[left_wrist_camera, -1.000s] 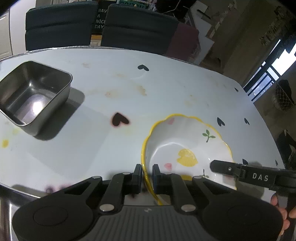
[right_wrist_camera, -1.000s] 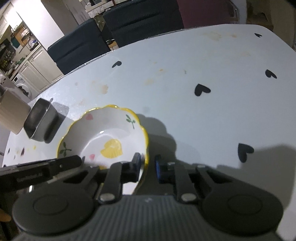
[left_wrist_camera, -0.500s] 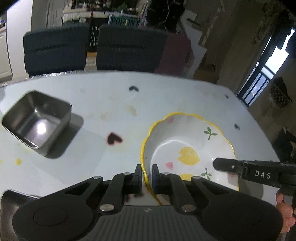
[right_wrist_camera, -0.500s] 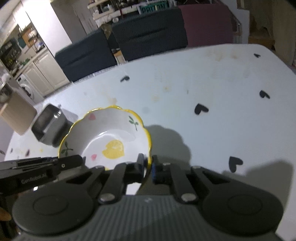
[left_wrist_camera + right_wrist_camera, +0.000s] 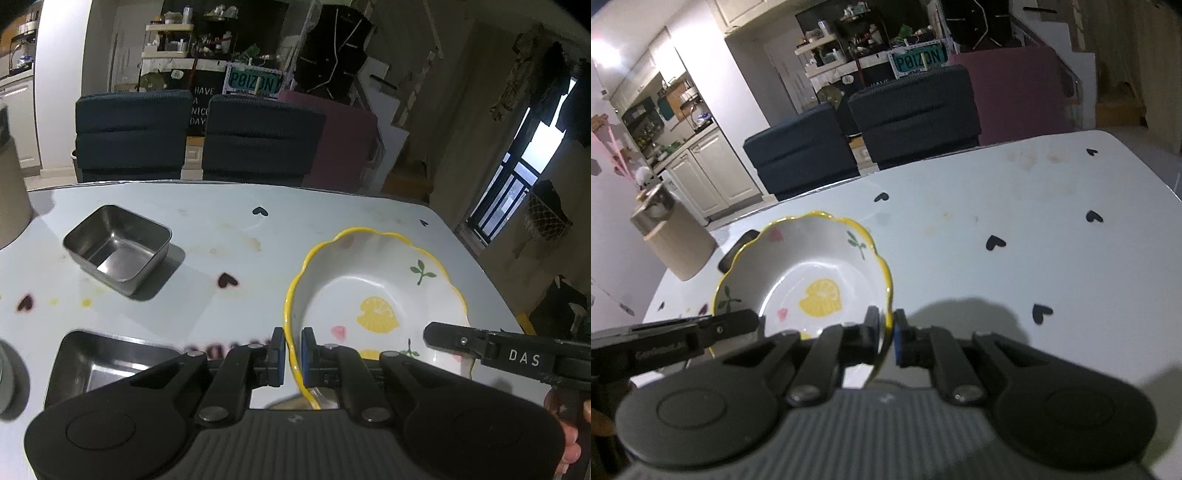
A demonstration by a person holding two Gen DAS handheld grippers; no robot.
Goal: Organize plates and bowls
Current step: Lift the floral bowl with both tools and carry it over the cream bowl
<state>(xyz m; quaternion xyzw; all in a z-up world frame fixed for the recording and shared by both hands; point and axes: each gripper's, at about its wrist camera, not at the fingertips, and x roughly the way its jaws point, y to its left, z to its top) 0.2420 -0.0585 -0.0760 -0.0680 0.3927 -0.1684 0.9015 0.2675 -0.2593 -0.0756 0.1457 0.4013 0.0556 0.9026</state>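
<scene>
At the far left of the table [image 5: 332, 221], a tan canister [image 5: 677, 243] stood upright with a metal lid. Right of it, in the left wrist view, a small square steel tin [image 5: 118, 249] sat empty on the table, and a second steel tray [image 5: 99, 365] lay nearer, at the near left edge, also with nothing visible in it. To the right of both tins was the scalloped white bowl [image 5: 373, 291] with a yellow rim and painted lemon, leaves and hearts; it held no food.

The left gripper [image 5: 293, 356] was closed narrowly on the bowl's near left rim, one pad inside and one outside. The right gripper [image 5: 886, 336] was clamped the same way on the bowl's near right rim. The bowl thus hung between the two grippers, and its shadow fell on the table right of it, apart from the bowl. Dark chairs [image 5: 258, 144] stood beyond the far table edge.
</scene>
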